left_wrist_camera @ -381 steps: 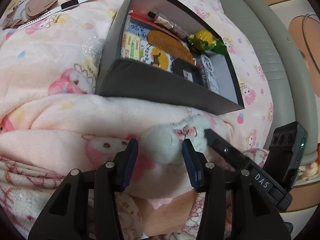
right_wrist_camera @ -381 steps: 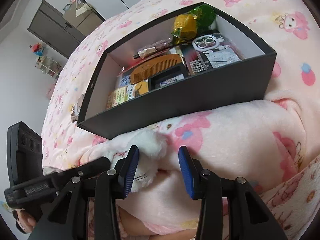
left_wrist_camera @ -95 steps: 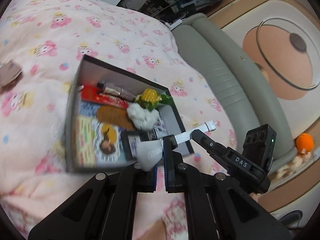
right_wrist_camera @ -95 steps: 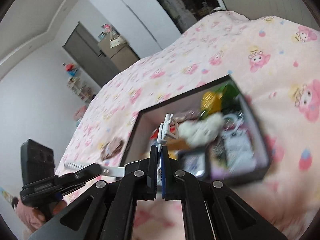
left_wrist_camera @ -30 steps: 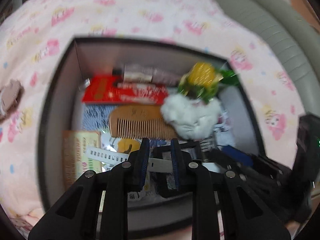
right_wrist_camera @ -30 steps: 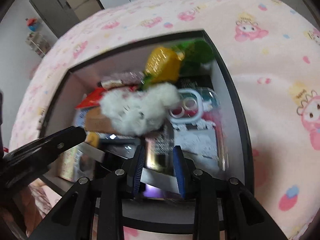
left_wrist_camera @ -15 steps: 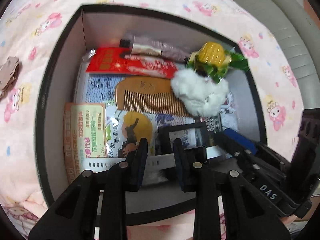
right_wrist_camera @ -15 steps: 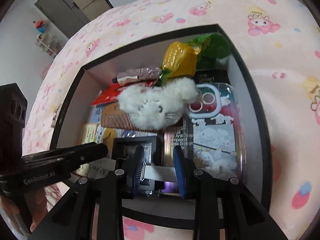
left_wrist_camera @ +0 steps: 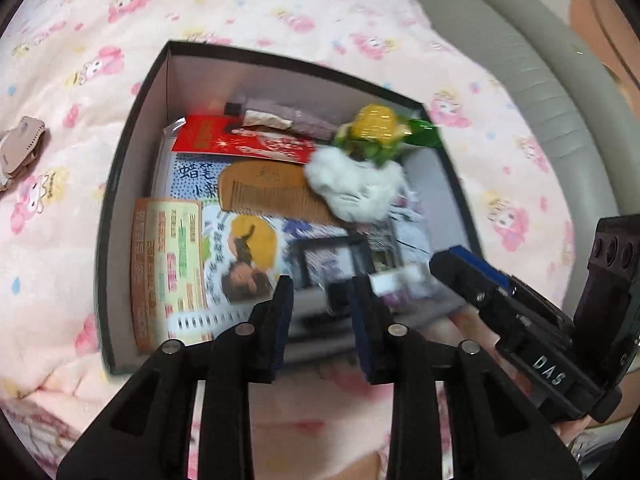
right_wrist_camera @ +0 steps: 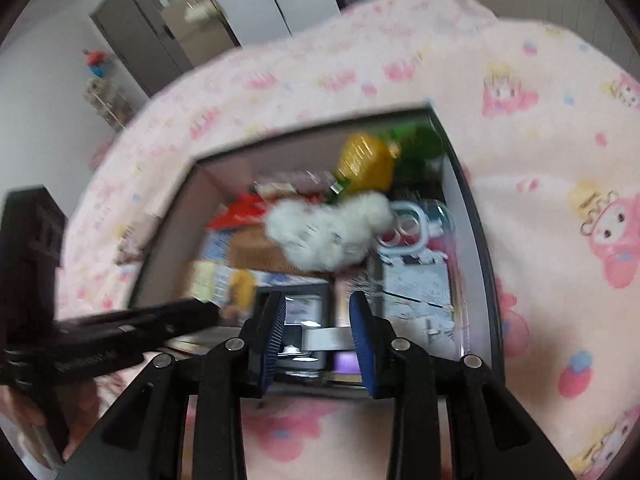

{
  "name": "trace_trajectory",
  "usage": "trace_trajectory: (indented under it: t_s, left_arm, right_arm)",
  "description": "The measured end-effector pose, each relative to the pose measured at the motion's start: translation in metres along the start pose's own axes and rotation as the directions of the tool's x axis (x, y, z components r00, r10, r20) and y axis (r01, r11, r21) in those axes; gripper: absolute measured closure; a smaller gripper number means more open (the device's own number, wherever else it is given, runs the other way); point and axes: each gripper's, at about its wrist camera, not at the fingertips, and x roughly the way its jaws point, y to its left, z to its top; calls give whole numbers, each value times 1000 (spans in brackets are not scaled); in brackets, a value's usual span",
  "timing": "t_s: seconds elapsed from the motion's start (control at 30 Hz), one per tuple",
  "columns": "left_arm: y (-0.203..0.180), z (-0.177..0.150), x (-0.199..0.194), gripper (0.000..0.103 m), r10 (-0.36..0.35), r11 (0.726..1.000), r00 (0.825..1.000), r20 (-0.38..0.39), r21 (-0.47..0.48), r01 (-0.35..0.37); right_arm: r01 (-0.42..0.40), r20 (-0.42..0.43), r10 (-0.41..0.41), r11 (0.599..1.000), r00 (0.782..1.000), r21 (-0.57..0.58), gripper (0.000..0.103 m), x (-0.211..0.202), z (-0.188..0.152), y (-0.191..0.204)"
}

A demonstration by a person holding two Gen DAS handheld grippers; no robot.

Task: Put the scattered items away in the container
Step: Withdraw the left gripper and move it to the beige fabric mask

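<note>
Motion blur smears both your views, so small print and the box's near contents are hard to read. The white watch strap (left_wrist_camera: pixel 208 320) lies flat inside the black box (left_wrist_camera: pixel 132 128), along its 6 o'clock wall. Your left gripper (left_wrist_camera: pixel 322 320) and right gripper (right_wrist_camera: pixel 316 332) both hang spread wide and empty above that wall. At 12 o'clock a fluffy white plush (left_wrist_camera: pixel 356 188) rests on a wooden comb (left_wrist_camera: pixel 268 192). A soft pink quilt (left_wrist_camera: pixel 60 208) surrounds the box.

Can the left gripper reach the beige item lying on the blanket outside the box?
Probably yes: the left gripper is open and the beige item lies uncovered on the blanket, left of the box.
</note>
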Motion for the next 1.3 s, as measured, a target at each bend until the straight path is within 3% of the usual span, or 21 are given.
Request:
trace_trajectory:
  t_s: [0.13,0.23,0.37,0.57,0.77,0.97,1.07,1.17,1.3]
  left_arm:
    - [-23,-18,-26,67,-9,996,998,57,87,4]
    - [-24,-26,-41,66,-17,993,997,72,117,9]
    - [-14,-33,-49,65,-111,991,993,25,82,109]
    - [-8,-50,-72,65,-54,995,996,67,93,48]
    - [20,-60,-107,65,3,998,992,128,70,-12]
    - [73,-71,-146,65,69,998,982,177,-20,-66]
    - [111,-73,-159,63,95,989,974,206,-130,-69]
    - [151,-72,-165,61,179,956,956,232,-269,-114]
    - [199,-60,-168,61,212,909,947,241,-404,-100]
  right_arm:
    - [43,65,-42,999,997,-13,66,-6,-15,22]
    - [0,47,-1,1000,999,16,66,-10,-27,23]
    - [-51,46,50,999,998,2,67,-15,-37,38]
    - [-48,39,49,999,998,-9,66,-18,-47,60]
    - [-55,29,57,995,998,-82,66,-15,-48,111]
    - [-104,-22,102,975,995,-198,66,5,-47,174]
    - [-150,-73,137,962,988,-229,66,27,-45,204]
    - [-190,-147,159,955,976,-228,66,55,-36,226]
    - [-186,-201,141,957,969,-222,66,87,-14,247]
